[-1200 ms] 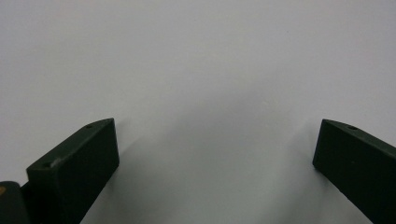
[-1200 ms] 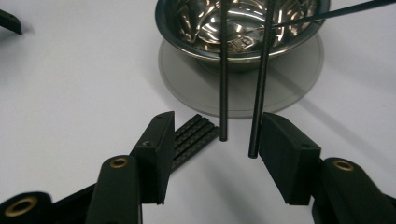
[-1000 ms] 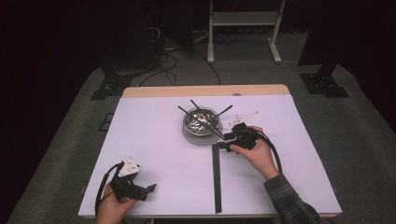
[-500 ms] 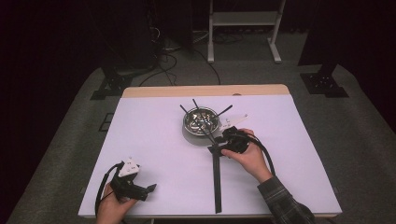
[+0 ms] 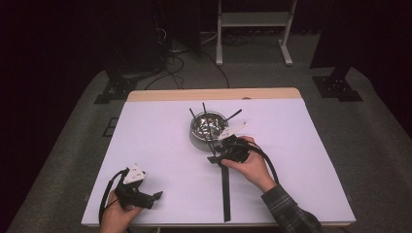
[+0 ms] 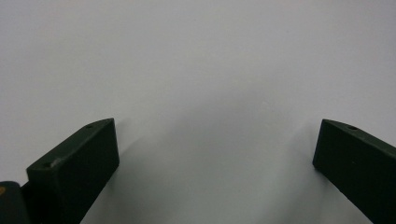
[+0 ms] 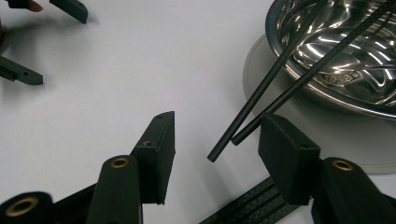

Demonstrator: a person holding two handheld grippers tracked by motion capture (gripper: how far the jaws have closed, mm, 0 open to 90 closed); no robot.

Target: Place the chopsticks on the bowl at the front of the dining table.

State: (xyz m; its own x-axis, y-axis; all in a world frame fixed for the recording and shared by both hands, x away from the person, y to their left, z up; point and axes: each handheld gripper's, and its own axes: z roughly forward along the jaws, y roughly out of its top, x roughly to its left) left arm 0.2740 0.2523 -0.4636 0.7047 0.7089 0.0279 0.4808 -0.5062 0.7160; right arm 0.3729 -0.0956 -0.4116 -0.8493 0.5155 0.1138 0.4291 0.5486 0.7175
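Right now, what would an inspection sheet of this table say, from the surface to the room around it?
Surface: white table top, with a bare wooden strip along the far edge.
Job's things: steel bowl near the middle, with thin black sticks leaning out over its rim; two stick ends lie between the right gripper's jaws, not pinched.
Clutter: a long black strip lying flat on the table below the right hand.
Grippers: left gripper open over bare table at the near left; right gripper open beside the bowl.
Cables: a black cable loops from each gripper; more cables on the floor behind the table.
Surroundings: grey carpet, dark stands, a white frame at the back.
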